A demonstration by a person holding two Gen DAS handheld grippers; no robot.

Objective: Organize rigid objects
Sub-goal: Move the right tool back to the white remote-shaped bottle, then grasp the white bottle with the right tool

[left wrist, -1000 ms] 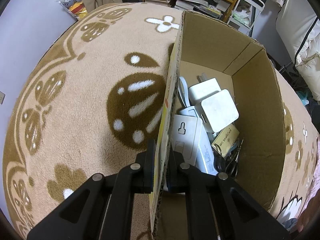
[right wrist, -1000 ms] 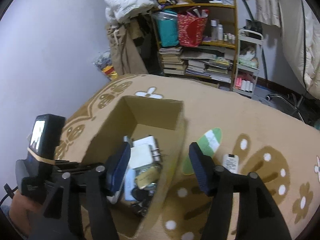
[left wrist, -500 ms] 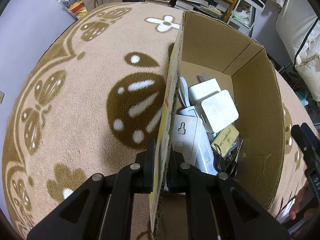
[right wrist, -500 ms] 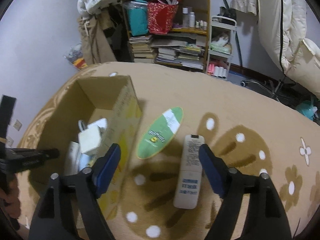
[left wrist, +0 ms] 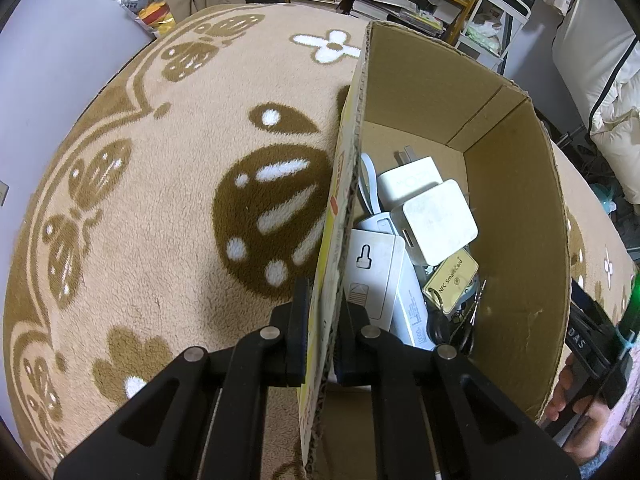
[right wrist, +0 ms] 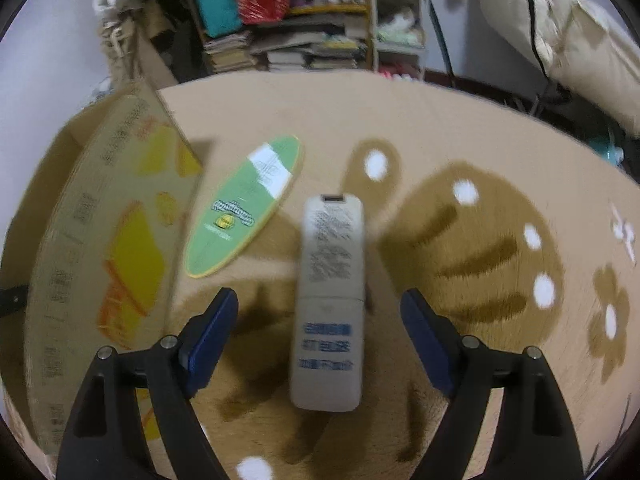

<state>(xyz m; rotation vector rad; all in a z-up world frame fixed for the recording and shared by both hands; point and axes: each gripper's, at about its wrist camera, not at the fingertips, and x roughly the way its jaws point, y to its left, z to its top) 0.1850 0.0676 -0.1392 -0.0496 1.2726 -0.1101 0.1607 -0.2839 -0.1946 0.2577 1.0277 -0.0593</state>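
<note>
A cardboard box (left wrist: 516,216) stands on the patterned rug, holding white chargers (left wrist: 440,216), a white flat device (left wrist: 372,272) and a gold card tag (left wrist: 452,276). My left gripper (left wrist: 325,332) is shut on the box's left wall, one finger outside, one inside. In the right wrist view my right gripper (right wrist: 318,316) stands open above a beige remote control (right wrist: 330,300) lying face down on the rug, which sits between the spread fingers without touching them. A green oval card (right wrist: 244,208) lies left of the remote, next to the box (right wrist: 100,248).
A cluttered shelf (right wrist: 304,20) with books, a teal bin and a red bag stands beyond the rug. White bedding (right wrist: 580,32) lies at the far right. In the left wrist view a person's hand (left wrist: 576,400) and the other gripper's body show at the box's right side.
My right gripper swung from over the box rightward and down to the remote, its fingers spread wider. The left gripper stayed clamped on the box wall.
</note>
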